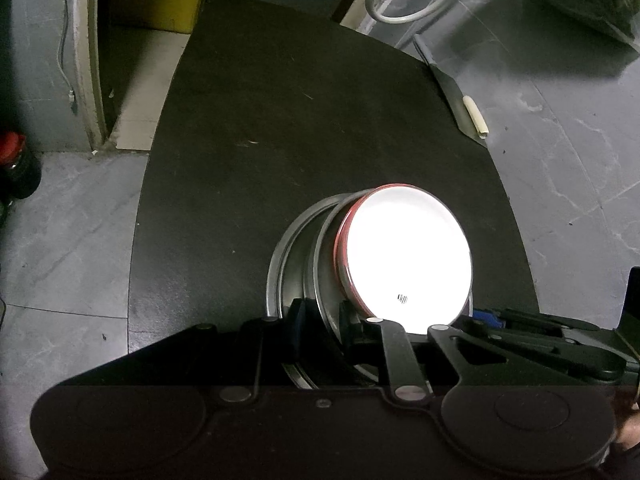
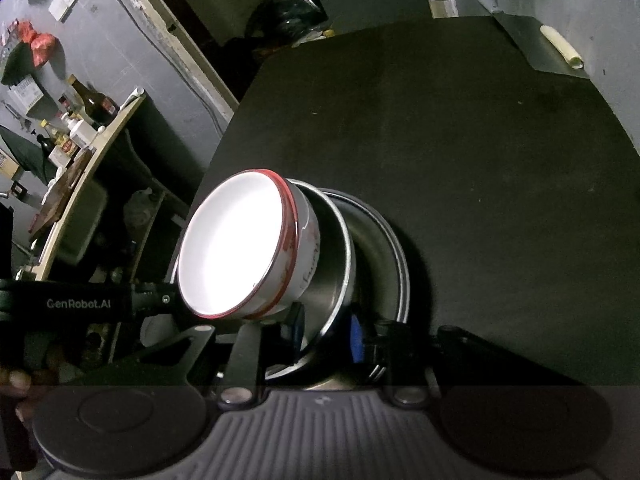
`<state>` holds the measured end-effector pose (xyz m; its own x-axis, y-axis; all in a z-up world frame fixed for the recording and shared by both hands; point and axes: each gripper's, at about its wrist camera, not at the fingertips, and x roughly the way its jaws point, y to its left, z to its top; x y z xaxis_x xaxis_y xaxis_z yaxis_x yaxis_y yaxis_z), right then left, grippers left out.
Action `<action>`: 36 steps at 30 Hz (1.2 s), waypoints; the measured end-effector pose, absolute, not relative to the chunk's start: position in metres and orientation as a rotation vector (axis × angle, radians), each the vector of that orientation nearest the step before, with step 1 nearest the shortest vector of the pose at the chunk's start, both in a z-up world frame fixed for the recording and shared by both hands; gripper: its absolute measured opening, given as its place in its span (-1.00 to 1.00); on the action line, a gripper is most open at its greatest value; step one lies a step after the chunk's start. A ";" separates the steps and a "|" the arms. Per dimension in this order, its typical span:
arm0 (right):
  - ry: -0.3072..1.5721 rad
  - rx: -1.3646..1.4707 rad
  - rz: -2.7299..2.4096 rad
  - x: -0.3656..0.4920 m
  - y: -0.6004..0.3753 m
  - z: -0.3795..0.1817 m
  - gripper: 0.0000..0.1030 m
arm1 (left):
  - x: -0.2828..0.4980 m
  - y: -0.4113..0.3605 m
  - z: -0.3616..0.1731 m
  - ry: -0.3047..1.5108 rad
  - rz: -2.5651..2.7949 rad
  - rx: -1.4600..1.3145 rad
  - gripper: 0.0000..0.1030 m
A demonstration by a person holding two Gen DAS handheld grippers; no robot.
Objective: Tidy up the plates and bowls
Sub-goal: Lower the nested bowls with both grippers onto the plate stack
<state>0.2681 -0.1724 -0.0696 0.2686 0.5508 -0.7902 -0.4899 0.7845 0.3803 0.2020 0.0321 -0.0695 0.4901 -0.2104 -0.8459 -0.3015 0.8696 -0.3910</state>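
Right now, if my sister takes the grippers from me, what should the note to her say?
Left gripper: jaws shut on the steel bowl's rim.
Right gripper: jaws also closed on that steel bowl's rim.
White bowl with red rim sits nested in the steel bowl, which sits in the steel plate; the stack is tilted over the black table.
Done: the three dishes are nested.
Left: probably set the stack flat, then let go.
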 end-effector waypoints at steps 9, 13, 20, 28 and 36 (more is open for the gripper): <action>1.078 0.042 0.688 0.264 -0.171 -0.066 -0.43 | 0.201 0.027 -0.068 1.069 0.067 -0.511 -0.64; 1.073 0.042 0.682 0.261 -0.172 -0.064 -0.37 | 0.200 0.024 -0.065 1.068 0.078 -0.484 -0.64; 1.062 0.031 0.675 0.258 -0.174 -0.061 -0.22 | 0.198 0.021 -0.057 1.051 0.089 -0.435 -0.60; 1.055 0.024 0.675 0.254 -0.177 -0.058 -0.06 | 0.192 0.018 -0.052 1.028 0.102 -0.418 -0.49; 1.036 0.030 0.669 0.248 -0.182 -0.053 0.02 | 0.185 0.017 -0.045 1.006 0.116 -0.402 -0.25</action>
